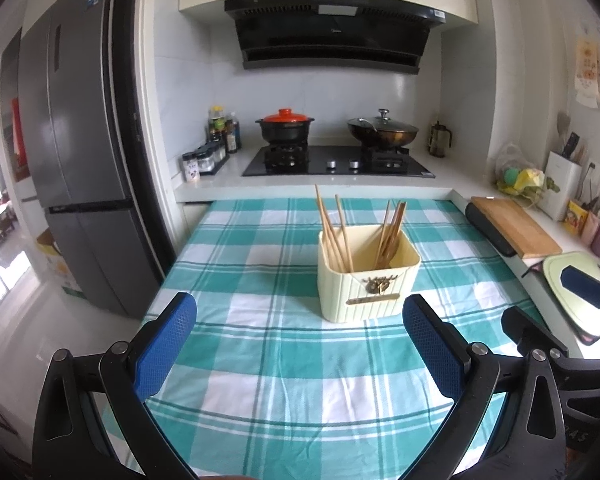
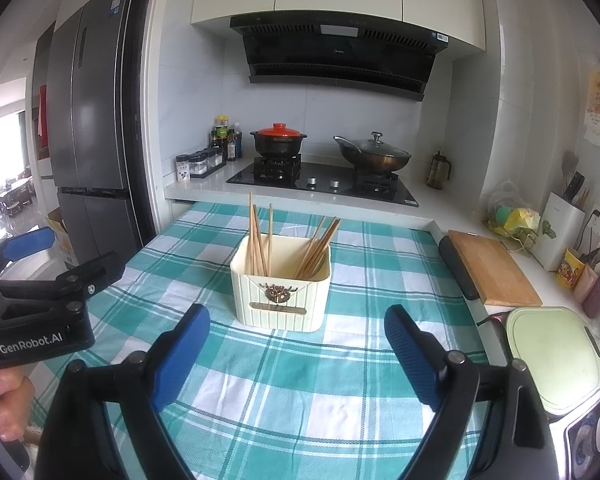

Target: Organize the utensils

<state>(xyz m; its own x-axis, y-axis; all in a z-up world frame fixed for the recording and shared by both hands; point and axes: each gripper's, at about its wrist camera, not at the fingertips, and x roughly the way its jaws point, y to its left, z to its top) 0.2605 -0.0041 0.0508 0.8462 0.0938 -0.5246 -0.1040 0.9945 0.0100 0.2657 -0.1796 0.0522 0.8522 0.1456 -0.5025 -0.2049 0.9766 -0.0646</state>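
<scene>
- My left gripper [image 1: 300, 316] hangs over the checked cloth [image 1: 284, 364], its blue pads spread wide with nothing between them.
- My right gripper [image 2: 296, 328] is spread just as wide and is empty too; it sits beside the left one, and part of it shows at the right edge of the left view.
- The cream holder [image 1: 367, 276] stands upright on the cloth, ahead of both grippers and clear of them.
- The chopsticks [image 1: 338, 232] stand inside the holder in two bunches: one leans to the left side, the other [image 2: 318, 246] to the right, tips sticking up past the rim.
- My left hand [image 2: 4, 400] shows at the lower left of the right view, wrapped round the left gripper's handle.
- Behind the cloth is the stove [image 1: 336, 162], with a red-lidded pot [image 1: 285, 126] and a glass-lidded wok [image 1: 382, 130].
- A wooden board [image 1: 514, 228] lies on the counter to the right.
</scene>
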